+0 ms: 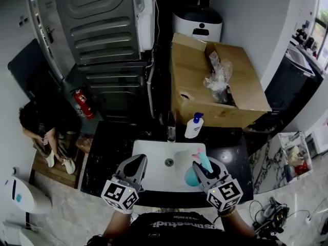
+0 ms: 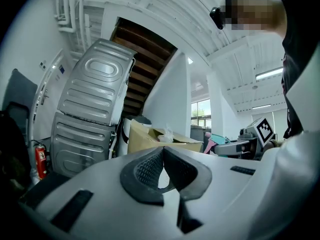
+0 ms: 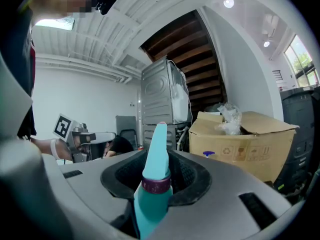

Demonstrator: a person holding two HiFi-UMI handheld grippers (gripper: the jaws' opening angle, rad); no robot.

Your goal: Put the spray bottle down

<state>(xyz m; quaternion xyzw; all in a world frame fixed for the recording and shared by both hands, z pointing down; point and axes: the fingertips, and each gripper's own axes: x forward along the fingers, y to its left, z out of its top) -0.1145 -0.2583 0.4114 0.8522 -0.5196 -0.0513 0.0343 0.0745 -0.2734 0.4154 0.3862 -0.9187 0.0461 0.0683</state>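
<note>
Teal plastic spray bottle (image 1: pixel 191 177) with a tapered nozzle is not yet down: it hangs over the right side of the white sink basin (image 1: pixel 154 159). At the left, the left gripper (image 1: pixel 137 164) is closed on nothing. At the right, the right gripper (image 1: pixel 204 169) clamps the bottle, so lowering it onto the dark surface (image 1: pixel 102 158) and letting go remain.

Dark counter (image 1: pixel 107 152) with white sink (image 1: pixel 154 155) (pump bottle (image 1: pixel 193 127) behind)

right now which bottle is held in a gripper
The teal spray bottle, clamped in the right gripper; the white pump bottle stands free on the counter.
</note>
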